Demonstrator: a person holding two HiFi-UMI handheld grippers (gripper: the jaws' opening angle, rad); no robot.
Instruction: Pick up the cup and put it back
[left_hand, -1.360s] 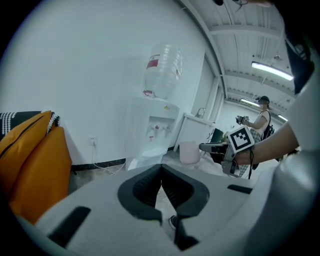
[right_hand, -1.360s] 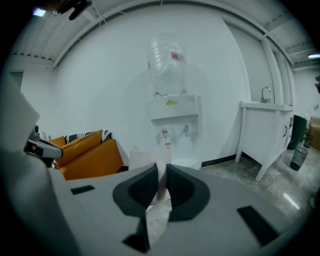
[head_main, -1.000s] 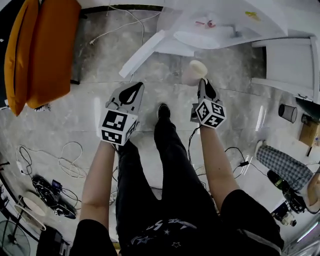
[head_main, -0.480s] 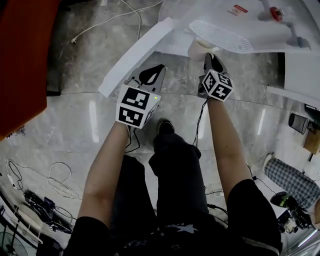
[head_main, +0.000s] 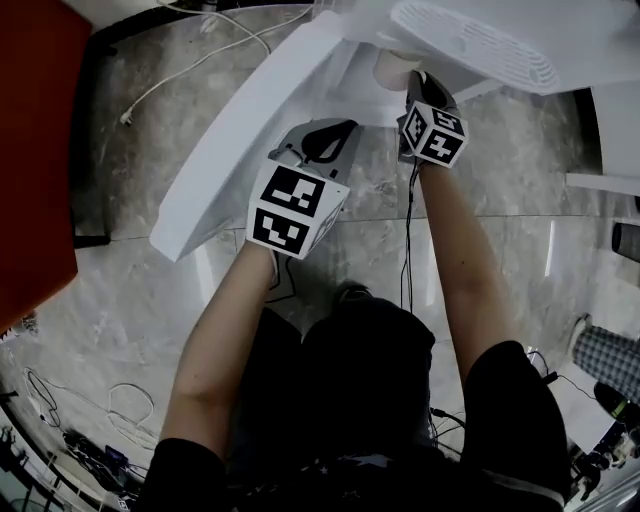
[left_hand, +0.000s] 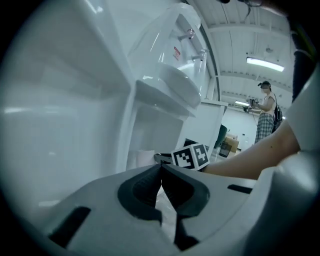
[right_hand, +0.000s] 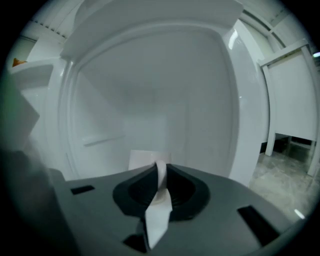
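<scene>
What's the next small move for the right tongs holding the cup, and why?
Probably ease the cup down until it rests, before releasing. The right tongs pinch its rim inside the white cabinet; contact below isn't visible.

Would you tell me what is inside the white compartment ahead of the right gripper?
I see the paper cup, its rim pinched by the right gripper, before bare white walls. The gripper body hides the compartment floor.

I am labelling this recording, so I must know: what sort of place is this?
Probably a large workroom or lab hall, not a home: a polished stone floor with loose cables, a high ceiling with strip lights, and a white water dispenser.
</scene>
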